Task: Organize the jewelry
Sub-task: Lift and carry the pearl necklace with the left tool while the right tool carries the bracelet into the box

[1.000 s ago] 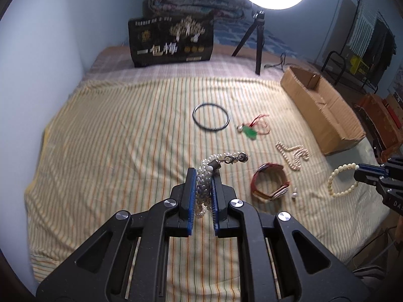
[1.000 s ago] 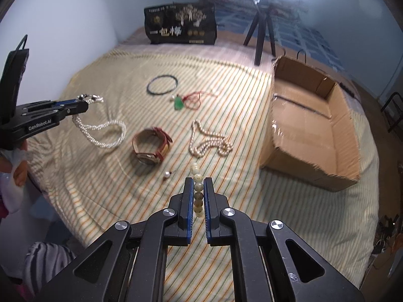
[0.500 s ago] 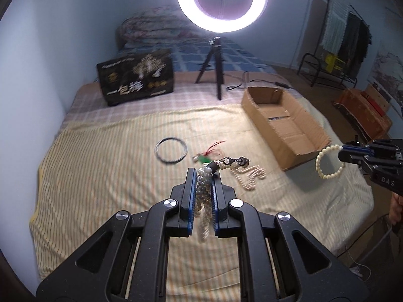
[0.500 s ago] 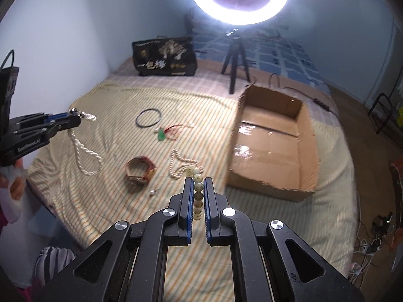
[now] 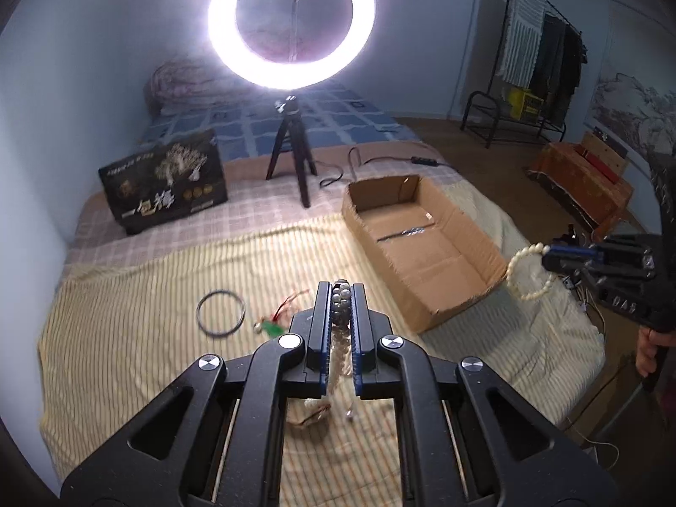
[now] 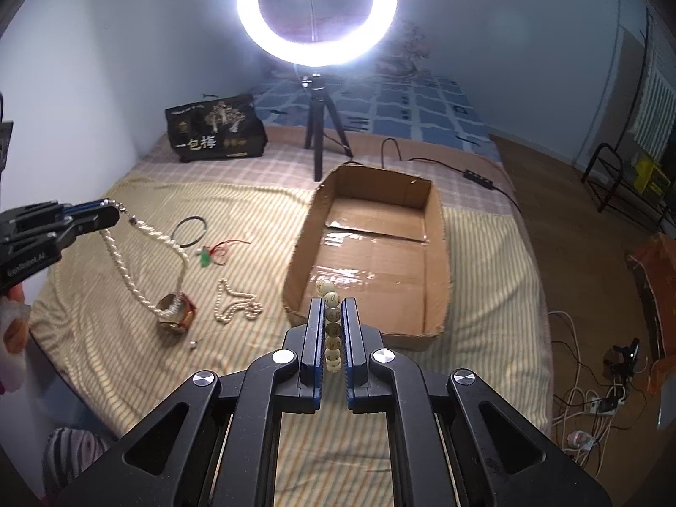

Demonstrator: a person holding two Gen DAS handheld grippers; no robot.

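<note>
My left gripper [image 5: 340, 295] is shut on a twisted pearl necklace [image 5: 340, 302], held in the air; from the right wrist view it [image 6: 101, 213] lets the necklace [image 6: 126, 272] hang down to the bed. My right gripper [image 6: 333, 308] is shut on a cream bead bracelet [image 6: 331, 325], lifted near the front wall of the open cardboard box [image 6: 437, 253]; in the left wrist view the gripper [image 5: 549, 255] and bracelet [image 5: 528, 272] sit right of the box [image 5: 359, 219]. On the striped cloth lie a black ring [image 6: 191, 231], a green pendant on red cord [image 6: 209, 255], a small pearl strand [image 6: 236, 304] and a red-strap watch [image 6: 175, 312].
A ring light on a tripod [image 6: 317, 139] and a black gift box [image 6: 215, 131] stand at the back of the bed. A tiny bead [image 6: 192, 343] lies near the watch. Cables and a power strip [image 6: 600, 401] are on the floor at right.
Both grippers have risen from the bed with their jewelry. The pearl necklace now hangs from the left gripper, and the right gripper has carried the bracelet toward the cardboard box.
</note>
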